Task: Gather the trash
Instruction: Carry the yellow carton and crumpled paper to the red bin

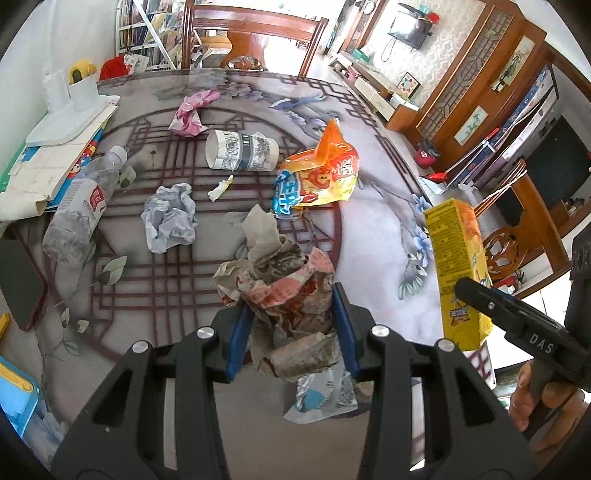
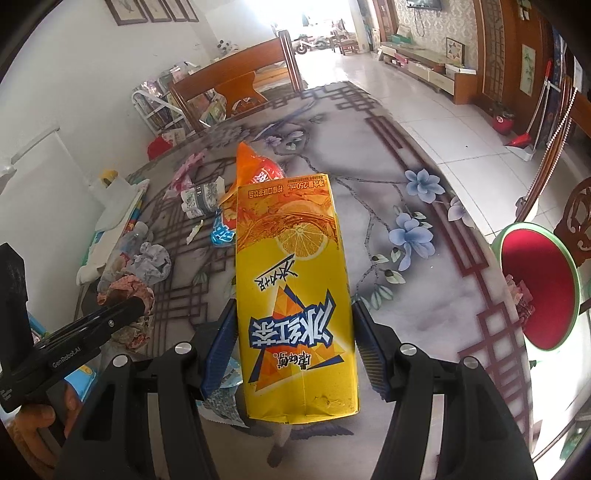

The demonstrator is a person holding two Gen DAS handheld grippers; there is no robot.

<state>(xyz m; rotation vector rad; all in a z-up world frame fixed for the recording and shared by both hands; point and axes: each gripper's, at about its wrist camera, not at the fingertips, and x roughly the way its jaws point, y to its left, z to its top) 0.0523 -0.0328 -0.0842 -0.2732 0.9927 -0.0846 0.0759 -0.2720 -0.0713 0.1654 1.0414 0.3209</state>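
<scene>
Yellow tea carton pinched by right gripper fingers, left gripper fingers clamping crumpled wrapper

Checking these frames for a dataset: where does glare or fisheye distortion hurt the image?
Left wrist view: table rim bows strongly; the TV corner is washed out; the crumpled wrapper stays sharp. Right wrist view: the doorway is blown white, glare streaks the floor, but the yellow carton print stays legible.
</scene>
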